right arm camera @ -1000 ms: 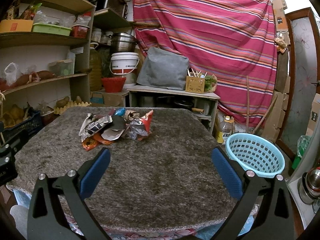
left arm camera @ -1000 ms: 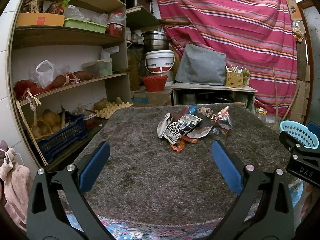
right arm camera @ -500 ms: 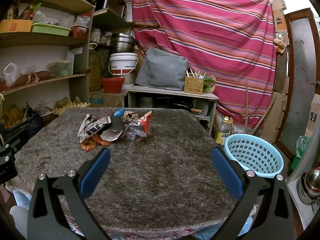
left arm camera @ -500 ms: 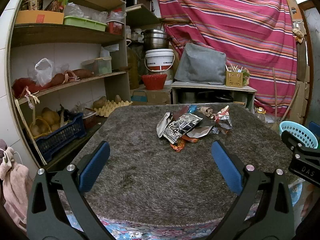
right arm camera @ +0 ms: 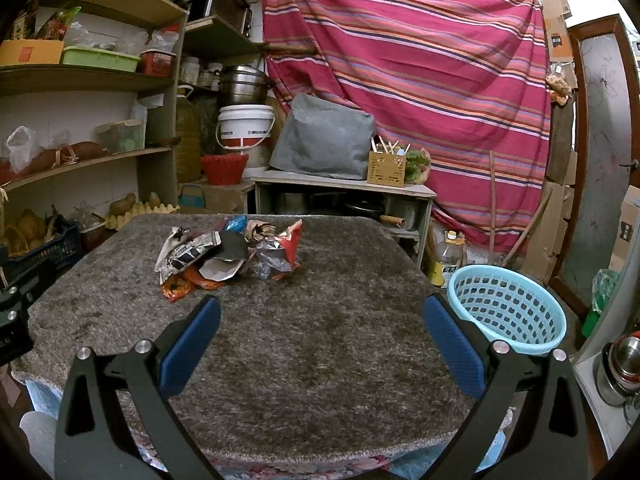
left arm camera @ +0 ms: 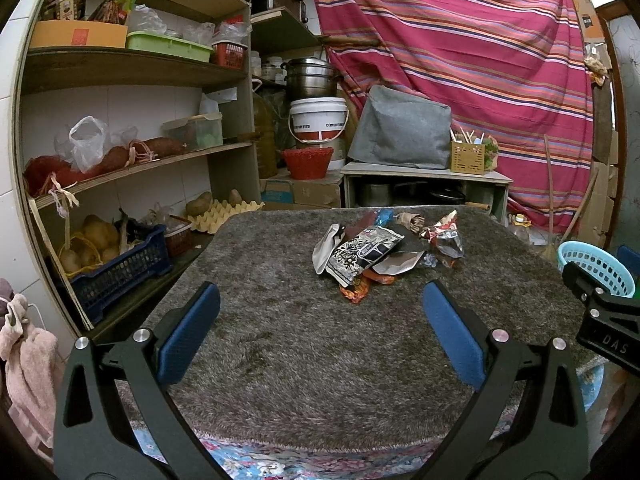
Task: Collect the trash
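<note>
Trash pile (left arm camera: 384, 252): crumpled wrappers and foil packets are lying heaped toward the far half of the table (left arm camera: 280, 360), on its grey shaggy cover; a black-and-white packet (left arm camera: 362, 250) is lying on the left side of the heap, a red and silver wrapper (right arm camera: 286, 250) on the right, an orange one (right arm camera: 176, 286) at the near edge.
Blue basket (right arm camera: 506, 308): it is standing off the table's right side, lower than the tabletop; its inside is showing only perforated wall, and its bottom is hidden by the near rim.
Left tongs (left arm camera: 320, 324): they are hanging spread wide over the near part of the table, gripping nothing, well short of the pile.
Right tongs (right arm camera: 320, 324): they are likewise gaping wide and holding nothing, with the basket just beyond the right finger.
Dark blue crate (left arm camera: 120, 272): it is sitting on the lowest shelf at left, holding round brownish produce in netting.
White bucket (left arm camera: 318, 120): it is standing behind the table under stacked metal pots; its contents are hidden.
Wooden holder (right arm camera: 386, 168): it is sitting on a low cabinet, with sticks or utensils poking out, too small to tell apart.
Cut off: in the left view the basket is partly covered by the other tool's black body (left arm camera: 608, 328).
</note>
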